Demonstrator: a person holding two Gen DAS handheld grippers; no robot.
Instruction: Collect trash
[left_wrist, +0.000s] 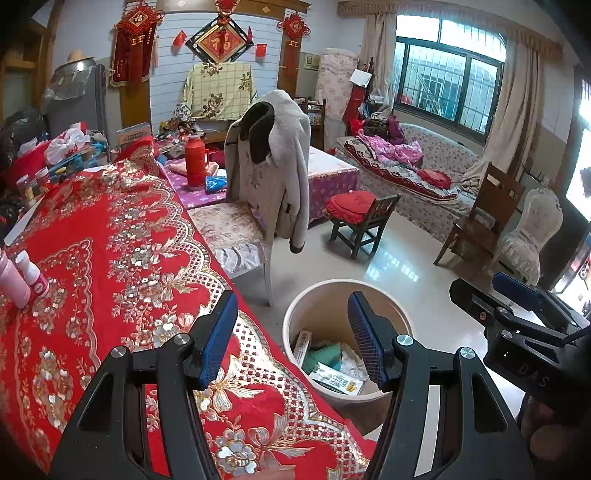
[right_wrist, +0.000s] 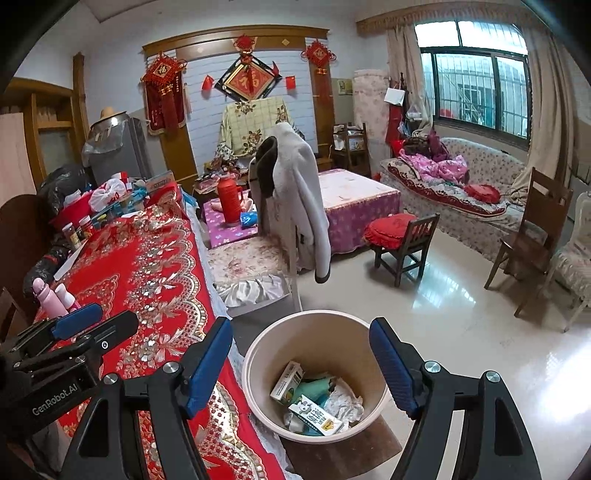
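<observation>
A beige trash bin (right_wrist: 258, 354) stands on the floor by the table's edge. Inside lie a milk carton (right_wrist: 314, 415), a small box (right_wrist: 286, 382), a green item and crumpled white paper (right_wrist: 345, 402). My right gripper (right_wrist: 301, 365) hangs open above the bin with nothing between its blue pads. My left gripper (left_wrist: 291, 339) is open and empty too, straddling the table's edge and the bin (left_wrist: 321, 286). Each gripper shows in the other's view: the right gripper (left_wrist: 491, 291) at the right, the left gripper (right_wrist: 99, 325) at the left.
A table under a red and gold cloth (left_wrist: 110, 258) fills the left, with two pink bottles (left_wrist: 22, 273) and clutter at its far end. A chair draped with a grey coat (left_wrist: 273, 166) stands behind the bin. Small wooden chairs, a sofa and glossy floor lie to the right.
</observation>
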